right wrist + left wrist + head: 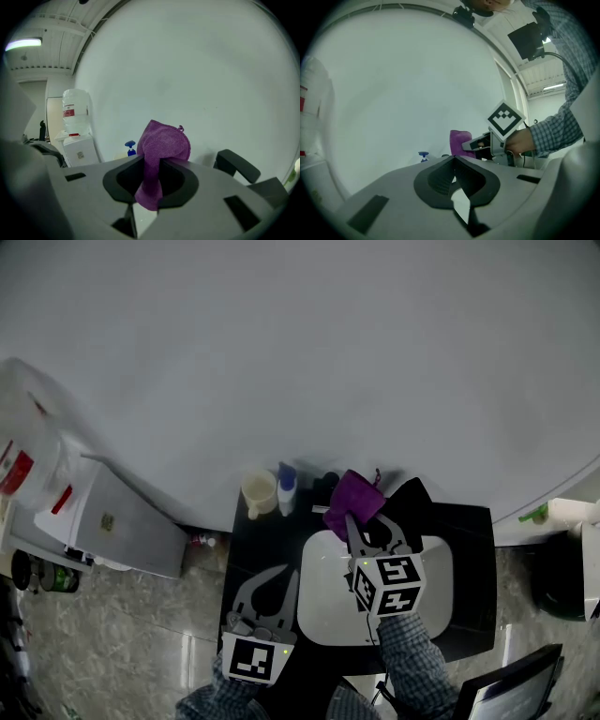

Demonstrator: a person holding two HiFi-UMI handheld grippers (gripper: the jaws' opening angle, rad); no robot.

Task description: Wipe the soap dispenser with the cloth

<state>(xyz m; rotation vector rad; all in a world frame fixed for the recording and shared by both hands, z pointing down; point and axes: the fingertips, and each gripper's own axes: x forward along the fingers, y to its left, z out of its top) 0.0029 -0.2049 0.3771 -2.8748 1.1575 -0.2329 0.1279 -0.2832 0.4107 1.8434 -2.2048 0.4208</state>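
Observation:
The soap dispenser (287,487), a pale bottle with a blue pump, stands at the back of the black counter beside a cream cup (260,491). Its pump also shows in the left gripper view as the dispenser (423,155) and in the right gripper view as the dispenser (130,146). My right gripper (352,521) is shut on a purple cloth (354,495), held above the sink's back rim, right of the dispenser and apart from it. The cloth (161,145) bunches up out of the jaws. My left gripper (282,572) hangs over the counter left of the sink, shut and empty (454,161).
A white sink (328,610) is set into the black counter (469,559), with a dark faucet (236,165) at its back. A water cooler (122,521) with its bottle (28,451) stands to the left. A green-capped item (534,514) and a dark bin (561,577) are at the right.

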